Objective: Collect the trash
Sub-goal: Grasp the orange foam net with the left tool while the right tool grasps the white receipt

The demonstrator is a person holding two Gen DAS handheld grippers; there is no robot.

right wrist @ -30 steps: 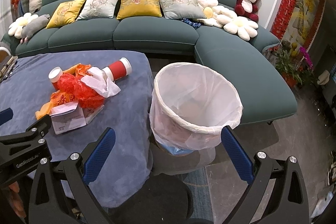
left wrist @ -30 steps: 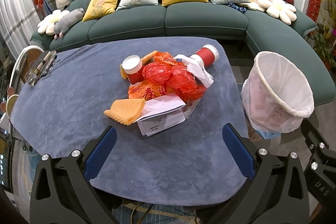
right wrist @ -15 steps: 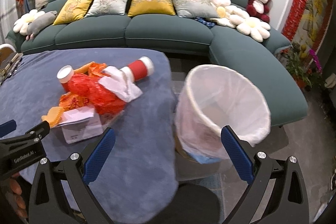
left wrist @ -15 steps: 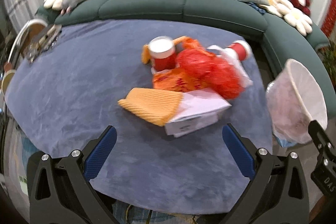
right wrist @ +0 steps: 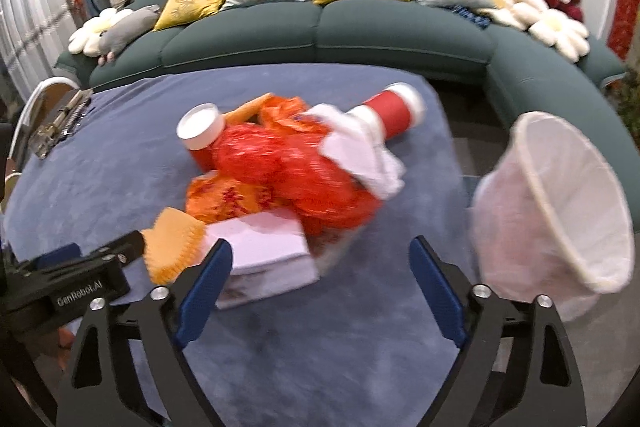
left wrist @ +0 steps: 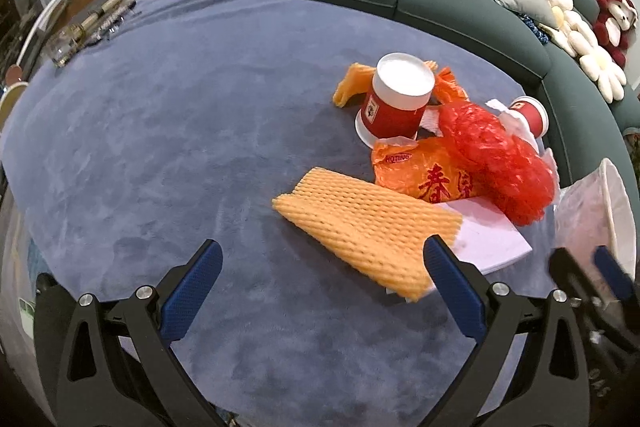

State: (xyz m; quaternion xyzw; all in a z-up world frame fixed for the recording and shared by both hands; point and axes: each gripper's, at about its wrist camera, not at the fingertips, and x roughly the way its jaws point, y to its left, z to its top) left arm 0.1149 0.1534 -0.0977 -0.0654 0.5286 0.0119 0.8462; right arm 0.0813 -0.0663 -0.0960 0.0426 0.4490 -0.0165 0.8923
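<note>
My left claw (left wrist: 320, 267) hung wide open over the blue worktop (left wrist: 168, 131), nothing between its pads. Its right finger (left wrist: 452, 287) sat just in front of the near end of the orange foam net (left wrist: 360, 223), but I could not tell whether it touched. My right claw (right wrist: 320, 267) was open too and held nothing; its jaws had just been closing a little, with only bare worktop and the corner of the white box (right wrist: 264, 247) showing between them.

The trash lay in one heap on the worktop. The foam net rested partly on the white box. Behind it lay an orange bag with red characters (left wrist: 424, 175), and a crumpled red plastic bag (left wrist: 496, 163) was piled against it. One red paper cup (left wrist: 394, 103) stood upside down at the back of the heap, with another orange bag (left wrist: 352, 87) behind it. A second red cup (right wrist: 394, 111) lay on its side at the far right, beside a crumpled white tissue (right wrist: 360, 155).

The bin with a white liner (right wrist: 560, 203) stood off the worktop's right edge, tilted in my view. A green sofa (right wrist: 360, 27) with cushions curved behind everything.
</note>
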